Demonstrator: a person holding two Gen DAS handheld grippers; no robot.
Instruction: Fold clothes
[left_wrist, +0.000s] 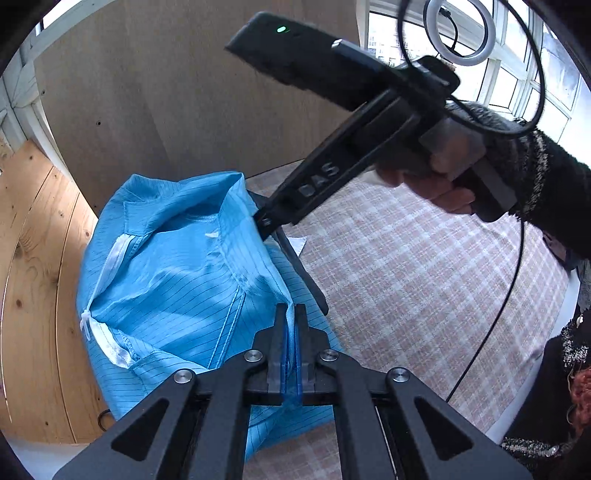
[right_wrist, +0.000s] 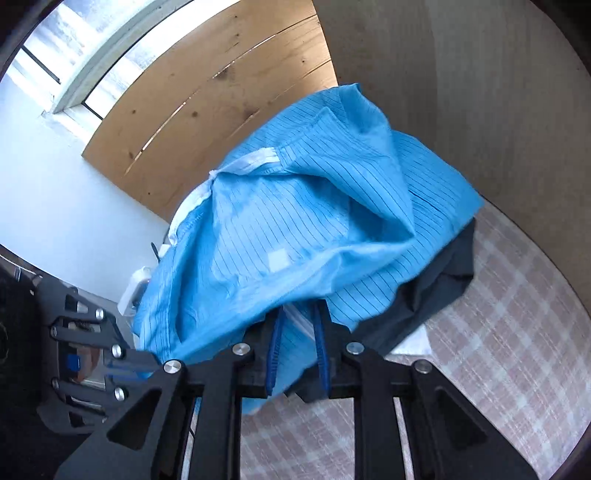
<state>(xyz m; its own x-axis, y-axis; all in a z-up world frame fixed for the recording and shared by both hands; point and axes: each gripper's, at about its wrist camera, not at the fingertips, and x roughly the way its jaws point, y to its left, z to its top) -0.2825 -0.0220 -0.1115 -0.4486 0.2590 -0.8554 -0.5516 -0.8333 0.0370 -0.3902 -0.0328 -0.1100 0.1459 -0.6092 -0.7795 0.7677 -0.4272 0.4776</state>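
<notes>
A light blue pinstriped garment (left_wrist: 177, 273) with white trim hangs bunched above the checked pink tablecloth (left_wrist: 406, 280). My left gripper (left_wrist: 290, 314) is shut on its lower edge. My right gripper (left_wrist: 264, 221) shows in the left wrist view, gripping the garment's upper fold. In the right wrist view the garment (right_wrist: 295, 221) drapes over my right gripper (right_wrist: 297, 314); its jaws stand a little apart with blue cloth between them. My left gripper (right_wrist: 125, 365) also shows there at the lower left, pinching the cloth.
A dark garment (right_wrist: 439, 284) lies on the tablecloth (right_wrist: 498, 332) under the blue one. A wooden panel (left_wrist: 33, 258) and a brown wall (left_wrist: 184, 92) stand behind. A ring light (left_wrist: 460, 33) and windows are at the upper right. A black cable (left_wrist: 491, 325) hangs over the table.
</notes>
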